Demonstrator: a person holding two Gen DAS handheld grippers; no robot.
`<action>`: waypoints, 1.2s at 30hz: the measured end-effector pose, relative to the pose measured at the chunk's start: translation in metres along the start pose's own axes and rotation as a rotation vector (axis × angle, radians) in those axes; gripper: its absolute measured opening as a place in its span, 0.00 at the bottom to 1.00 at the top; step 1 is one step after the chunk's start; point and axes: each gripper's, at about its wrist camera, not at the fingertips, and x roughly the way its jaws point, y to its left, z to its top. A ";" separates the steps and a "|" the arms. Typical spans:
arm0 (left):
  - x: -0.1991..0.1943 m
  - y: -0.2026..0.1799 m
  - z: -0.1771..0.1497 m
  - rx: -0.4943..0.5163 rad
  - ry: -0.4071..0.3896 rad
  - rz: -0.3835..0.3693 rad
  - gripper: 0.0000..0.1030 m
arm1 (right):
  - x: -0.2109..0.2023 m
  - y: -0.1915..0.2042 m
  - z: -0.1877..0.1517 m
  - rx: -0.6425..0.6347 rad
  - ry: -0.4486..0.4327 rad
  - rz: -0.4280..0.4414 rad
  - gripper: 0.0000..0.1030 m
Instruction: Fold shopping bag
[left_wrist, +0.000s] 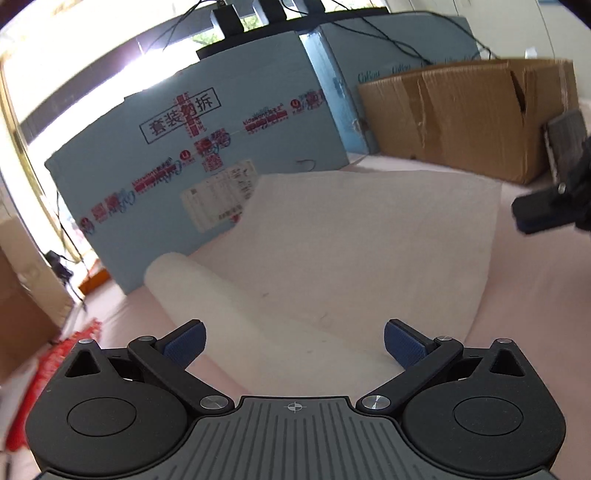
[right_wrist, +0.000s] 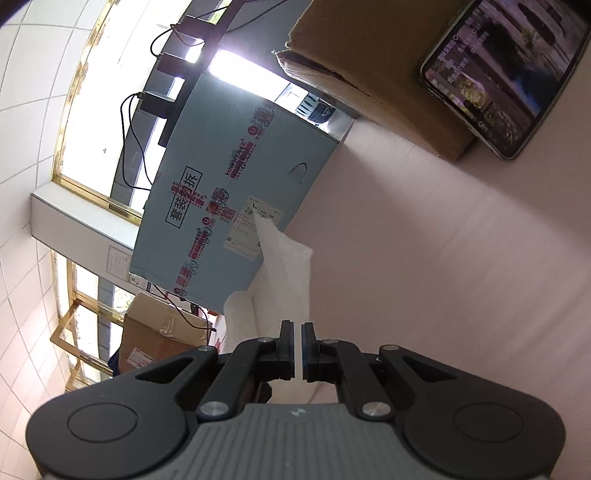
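Left wrist view shows the white shopping bag (left_wrist: 369, 240) lying flat on the pink tabletop (left_wrist: 535, 295), one edge curled into a loose roll at its near left. The left gripper (left_wrist: 293, 341) hovers over the bag's near edge with its blue pads wide apart, nothing between them. Behind stand a light blue printed carton (left_wrist: 207, 147) and a brown cardboard box (left_wrist: 461, 114). In the right wrist view, the right gripper (right_wrist: 298, 347) has its jaws nearly together, a thin edge of the bag between the pads; a phone (right_wrist: 506, 70) leans on the cardboard box.
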 end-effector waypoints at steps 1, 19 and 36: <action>-0.001 0.005 -0.006 0.008 0.017 0.032 1.00 | 0.000 0.002 0.000 -0.027 -0.001 -0.012 0.07; -0.060 0.085 -0.035 -0.277 -0.021 0.438 1.00 | 0.035 0.032 -0.003 -0.318 0.038 -0.167 0.39; -0.059 0.067 -0.055 -0.360 0.015 0.053 1.00 | 0.082 0.063 -0.036 -0.674 0.055 -0.407 0.50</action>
